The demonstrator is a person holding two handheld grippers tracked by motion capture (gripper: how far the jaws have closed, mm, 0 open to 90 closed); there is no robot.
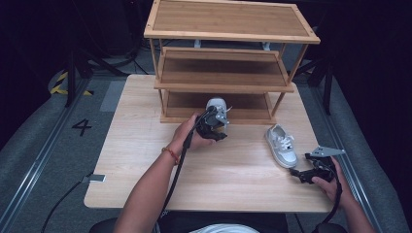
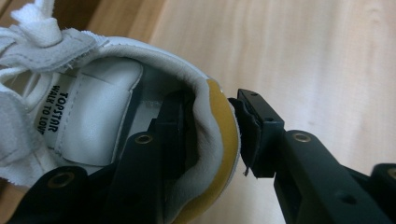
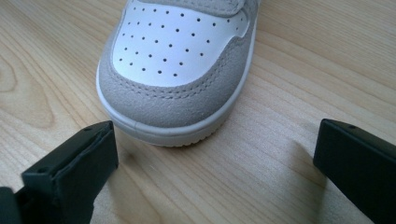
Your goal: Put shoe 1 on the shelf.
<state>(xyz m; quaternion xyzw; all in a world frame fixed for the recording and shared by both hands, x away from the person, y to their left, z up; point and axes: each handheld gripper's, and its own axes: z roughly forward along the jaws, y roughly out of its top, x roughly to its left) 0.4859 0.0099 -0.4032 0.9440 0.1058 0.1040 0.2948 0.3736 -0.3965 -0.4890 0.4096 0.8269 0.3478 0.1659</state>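
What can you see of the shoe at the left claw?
The small white and grey sneaker has white laces, a strap, a white insole printed TOPSTAR and a mustard-yellow lined heel collar. The left claw pinches that heel wall, one jaw inside the shoe and one outside. In the high view it sits at the front edge of the wooden rack's lowest shelf, toe pointing inward.

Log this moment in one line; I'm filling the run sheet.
left gripper: shut on white sneaker heel | right gripper: open, before grey-and-white sneaker toe
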